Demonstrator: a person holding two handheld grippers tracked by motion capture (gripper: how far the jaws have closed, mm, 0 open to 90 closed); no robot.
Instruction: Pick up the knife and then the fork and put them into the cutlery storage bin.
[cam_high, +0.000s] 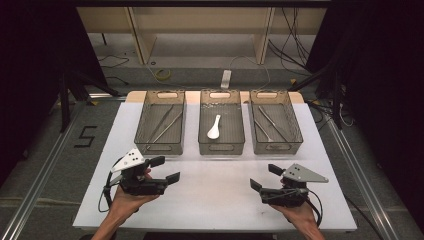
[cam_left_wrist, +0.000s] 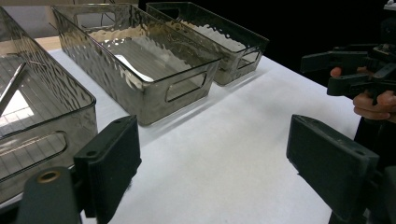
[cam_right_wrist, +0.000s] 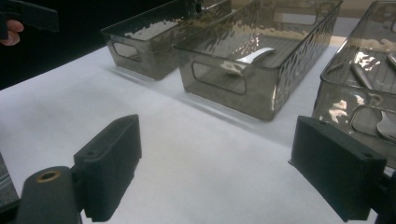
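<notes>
The white spoon (cam_high: 214, 127) lay in the middle bin (cam_high: 221, 146), its long axis running away from me, bowl toward me and handle pointing to the far end. The left bin (cam_high: 160, 147) held long metal utensils (cam_high: 164, 124) laid slantwise; the right bin (cam_high: 276, 146) held more. All three bins stood side by side on the white surface (cam_high: 215, 190). My left gripper (cam_high: 168, 169) and right gripper (cam_high: 261, 176) hovered near me, fingers spread wide, holding nothing. A "5" (cam_high: 86, 136) marked the floor.

A white-covered table (cam_high: 210, 200) carries three smoky plastic bins (cam_high: 221, 145) in a row, seemingly evenly spaced.
</notes>
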